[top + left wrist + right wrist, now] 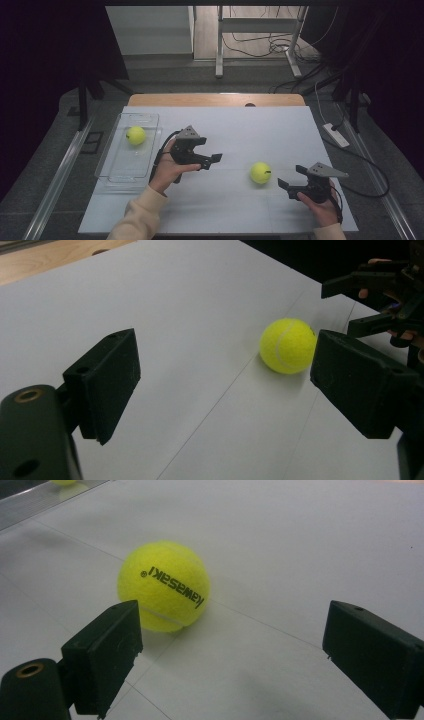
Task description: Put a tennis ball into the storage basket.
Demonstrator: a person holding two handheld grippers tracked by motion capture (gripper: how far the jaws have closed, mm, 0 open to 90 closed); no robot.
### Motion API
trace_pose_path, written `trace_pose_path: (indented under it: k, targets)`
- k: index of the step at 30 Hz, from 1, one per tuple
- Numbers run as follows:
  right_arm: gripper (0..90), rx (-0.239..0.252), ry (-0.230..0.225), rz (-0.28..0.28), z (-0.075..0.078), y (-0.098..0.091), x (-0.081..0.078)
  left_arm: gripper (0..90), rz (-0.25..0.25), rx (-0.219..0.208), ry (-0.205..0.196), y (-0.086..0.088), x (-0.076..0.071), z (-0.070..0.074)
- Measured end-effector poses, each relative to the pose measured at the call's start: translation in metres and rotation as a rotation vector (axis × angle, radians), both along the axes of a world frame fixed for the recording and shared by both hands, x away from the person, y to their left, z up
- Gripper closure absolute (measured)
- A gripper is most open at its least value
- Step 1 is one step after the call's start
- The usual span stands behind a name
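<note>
- Right now the loose tennis ball (260,172) sits on the white table (235,125), between my two tools and nearer the right one.
- My right tool (290,176) has its jaws wide and empty, the ball just ahead of the left pad (107,655); I should centre it before closing.
- My left tool (212,162) is also open and empty.
- Likely goal: the clear tray (111,172) holding another ball (135,135).
</note>
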State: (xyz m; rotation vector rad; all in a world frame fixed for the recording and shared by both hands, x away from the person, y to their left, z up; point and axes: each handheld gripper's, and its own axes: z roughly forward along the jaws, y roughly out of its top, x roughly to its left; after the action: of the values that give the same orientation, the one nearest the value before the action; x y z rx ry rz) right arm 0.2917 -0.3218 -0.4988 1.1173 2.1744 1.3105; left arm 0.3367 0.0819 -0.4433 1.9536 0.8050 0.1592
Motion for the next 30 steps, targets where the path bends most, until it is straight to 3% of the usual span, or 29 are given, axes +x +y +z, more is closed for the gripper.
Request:
trace_pose_path:
  k: [17,30]
  targets:
    - [8.9,-0.003,0.001,0.003,0.0,-0.001,0.0,13.6,-0.037,0.031,0.009,-0.023,0.004,-0.003]
    - [8.9,-0.003,0.003,0.008,-0.001,0.001,-0.001,13.7,-0.046,0.023,0.023,-0.034,0.008,-0.007]
